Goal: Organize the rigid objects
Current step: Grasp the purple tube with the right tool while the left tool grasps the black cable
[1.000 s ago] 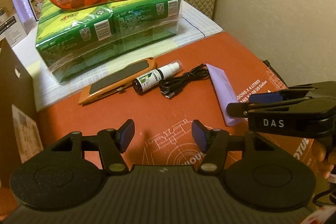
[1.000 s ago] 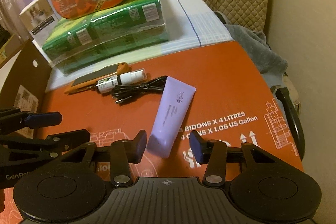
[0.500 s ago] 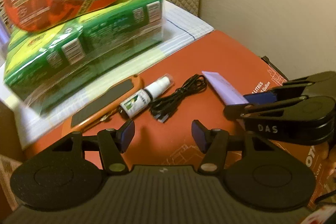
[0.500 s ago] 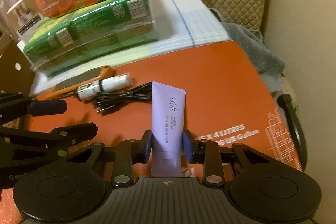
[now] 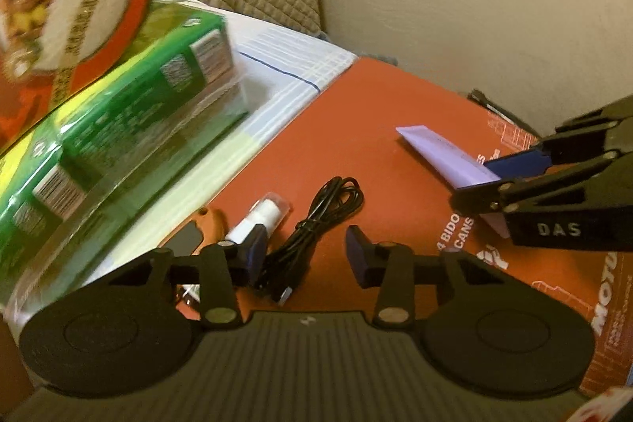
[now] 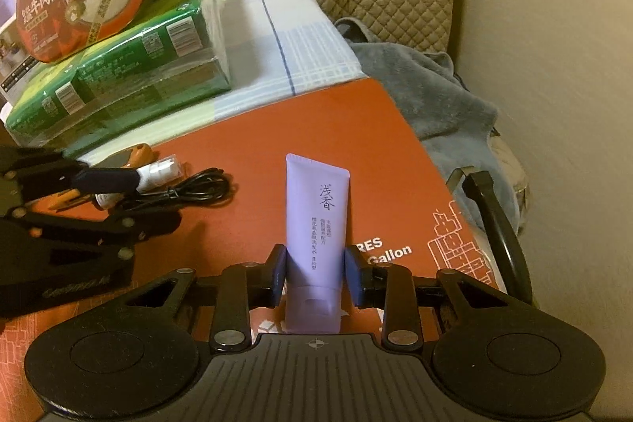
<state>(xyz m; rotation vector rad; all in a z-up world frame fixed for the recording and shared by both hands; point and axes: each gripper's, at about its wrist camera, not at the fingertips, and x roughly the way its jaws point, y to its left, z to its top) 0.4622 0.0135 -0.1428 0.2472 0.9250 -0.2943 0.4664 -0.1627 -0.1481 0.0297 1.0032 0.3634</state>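
Left wrist view: we see the left gripper (image 5: pixel 302 256) at lower centre, its jaws closing with the black cable (image 5: pixel 316 224) lying between them, not yet pinched. A spray bottle (image 5: pixel 263 218) sits just left of the cable, partly behind the left finger. At right, the right gripper (image 5: pixel 480 188) clamps the lilac tube (image 5: pixel 439 151), whose flat end points to the upper left. Everything lies on the red box (image 5: pixel 356 129).

Right wrist view: here we see what the other view hides, both pads pressed on the tube (image 6: pixel 316 212) near its cap, at lower centre. The left gripper (image 6: pixel 134 200) enters at left over the cable (image 6: pixel 198 190).

We judge the step to be a double pick-up: next, the left jaws must meet on the cable; then both items can be lifted.
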